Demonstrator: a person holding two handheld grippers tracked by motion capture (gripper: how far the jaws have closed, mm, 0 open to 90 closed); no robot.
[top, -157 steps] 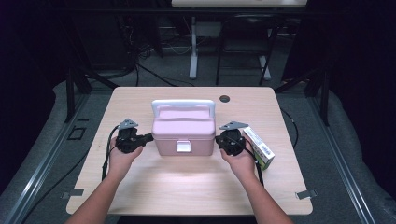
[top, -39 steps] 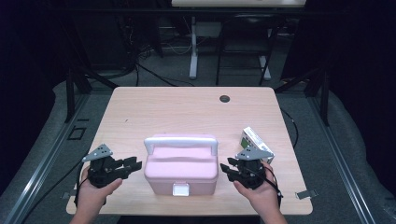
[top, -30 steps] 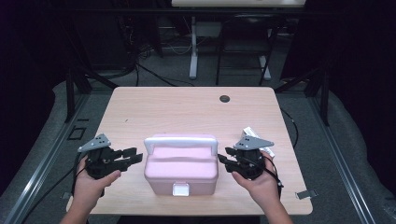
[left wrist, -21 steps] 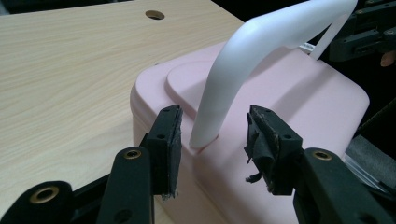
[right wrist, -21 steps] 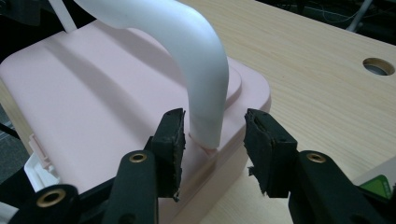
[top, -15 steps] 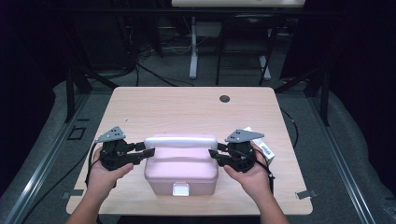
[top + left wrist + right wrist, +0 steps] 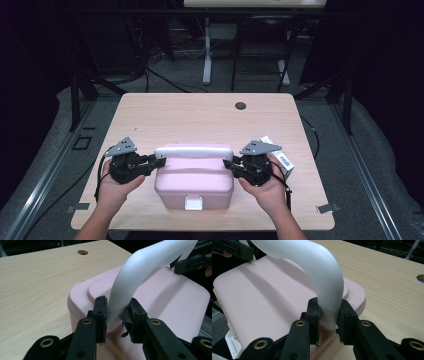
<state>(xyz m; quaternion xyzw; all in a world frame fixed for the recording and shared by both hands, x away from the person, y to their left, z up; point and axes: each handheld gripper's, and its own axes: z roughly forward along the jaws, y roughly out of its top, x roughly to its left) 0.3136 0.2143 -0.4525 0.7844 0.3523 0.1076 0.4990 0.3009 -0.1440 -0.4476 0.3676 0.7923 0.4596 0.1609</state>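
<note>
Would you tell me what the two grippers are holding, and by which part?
Left gripper and right gripper each clamp one lower end of the pink box's white handle.

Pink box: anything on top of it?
A white handle arches over the pink box, both tongs clamped on its ends. The closed lid hides the inside.

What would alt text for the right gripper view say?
The right gripper has just closed its black jaws on one end of the white handle of a pink box, which sits on a light wooden table.
</note>
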